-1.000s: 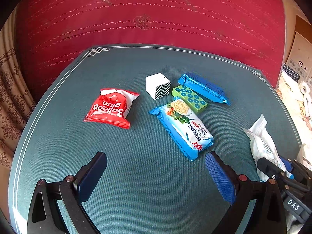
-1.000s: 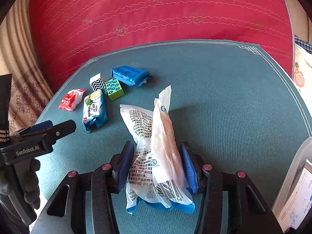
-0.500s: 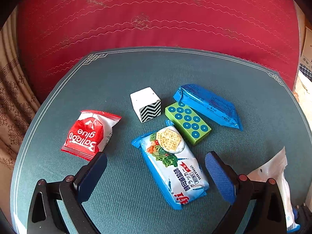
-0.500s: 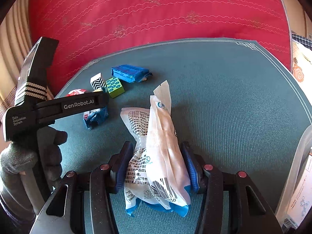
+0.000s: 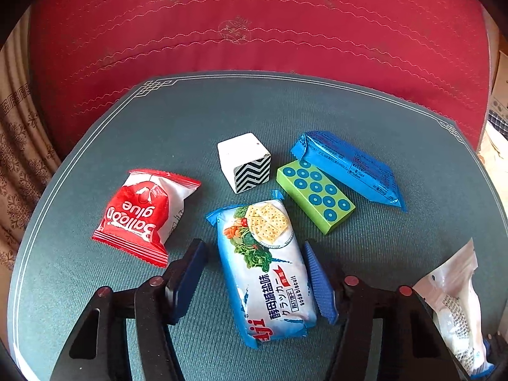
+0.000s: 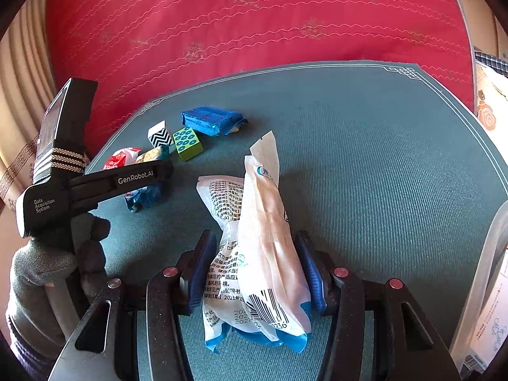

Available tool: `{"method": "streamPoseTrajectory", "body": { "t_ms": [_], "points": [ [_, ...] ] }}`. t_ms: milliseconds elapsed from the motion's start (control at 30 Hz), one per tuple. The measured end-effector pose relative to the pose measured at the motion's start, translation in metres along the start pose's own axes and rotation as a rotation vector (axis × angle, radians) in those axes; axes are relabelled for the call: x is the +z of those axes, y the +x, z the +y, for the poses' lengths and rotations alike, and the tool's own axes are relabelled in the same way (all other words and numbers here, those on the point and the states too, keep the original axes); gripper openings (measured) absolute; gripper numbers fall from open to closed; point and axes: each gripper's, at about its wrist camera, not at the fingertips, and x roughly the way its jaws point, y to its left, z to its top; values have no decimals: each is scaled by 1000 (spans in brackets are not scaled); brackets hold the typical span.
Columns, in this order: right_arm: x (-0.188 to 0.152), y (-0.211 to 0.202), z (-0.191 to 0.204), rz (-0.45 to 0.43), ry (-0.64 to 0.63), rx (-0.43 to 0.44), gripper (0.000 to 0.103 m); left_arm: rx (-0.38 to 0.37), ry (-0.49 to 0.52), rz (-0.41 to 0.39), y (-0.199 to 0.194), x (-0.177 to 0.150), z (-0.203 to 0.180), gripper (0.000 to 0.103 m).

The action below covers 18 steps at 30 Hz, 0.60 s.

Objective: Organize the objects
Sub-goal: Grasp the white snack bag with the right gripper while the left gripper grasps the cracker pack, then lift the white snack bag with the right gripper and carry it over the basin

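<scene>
Here left gripper point(image 5: 255, 281) fingers closing around cracker packet point(image 5: 266, 273); right gripper point(image 6: 255, 273) apparently clamps white pouch point(image 6: 254, 254).

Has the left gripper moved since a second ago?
Yes. The left gripper advanced across the green mat to straddle the soda biscuit pack, jaws closing around it.

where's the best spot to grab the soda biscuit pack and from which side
Grip the soda biscuit pack across its two long sides, near the middle, coming in from its near end along its length. It lies flat and narrow, pointing away from the left gripper, whose closing jaws already straddle it; the crimped ends are too floppy to hold.
</scene>
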Motion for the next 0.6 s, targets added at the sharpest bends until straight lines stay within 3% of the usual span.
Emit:
{"method": "streamPoseTrajectory", "body": {
  "t_ms": [67,133,400,600],
  "points": [
    [0,0,0,0,0,0,53,-10,-1,-4,-2,-1,2,51],
    [0,0,0,0,1,0,53,-20,-5,-3,-4,-3,5,46],
    [1,-1,0,1,1,-2,54,-106,-19,29,-12,-7,6,44],
    [0,0,2,4,-4,-10,54,-100,2,34,-21,-19,4,44]
  ]
}}
